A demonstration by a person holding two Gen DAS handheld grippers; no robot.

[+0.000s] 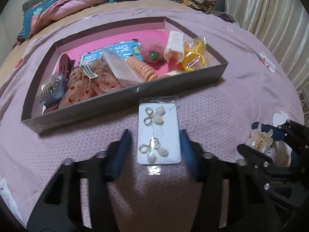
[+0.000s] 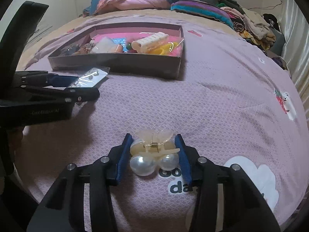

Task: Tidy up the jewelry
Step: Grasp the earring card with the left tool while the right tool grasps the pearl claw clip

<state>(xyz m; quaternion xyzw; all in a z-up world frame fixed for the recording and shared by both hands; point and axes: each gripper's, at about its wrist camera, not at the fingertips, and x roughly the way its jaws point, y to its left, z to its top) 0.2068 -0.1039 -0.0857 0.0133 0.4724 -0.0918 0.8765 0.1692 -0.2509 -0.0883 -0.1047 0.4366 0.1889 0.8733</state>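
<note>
A white earring card (image 1: 158, 133) in a clear sleeve lies on the pink bedspread, just in front of the grey box (image 1: 123, 104). It carries two pairs of gold-loop pearl earrings. My left gripper (image 1: 154, 145) is open, its blue pads on either side of the card; the card also shows in the right wrist view (image 2: 90, 77). My right gripper (image 2: 153, 155) has its pads against a cream pearl hair claw (image 2: 152, 154), which also shows in the left wrist view (image 1: 262, 141).
The grey box (image 2: 115, 61) holds hair clips, an orange coil tie (image 1: 143, 68), yellow rings in a bag (image 1: 193, 55), a white roller clip (image 1: 174, 44) and a blue card. Pillows and folded clothes (image 2: 251, 25) lie at the bed's far end. A curtain (image 1: 270, 9) hangs on the right.
</note>
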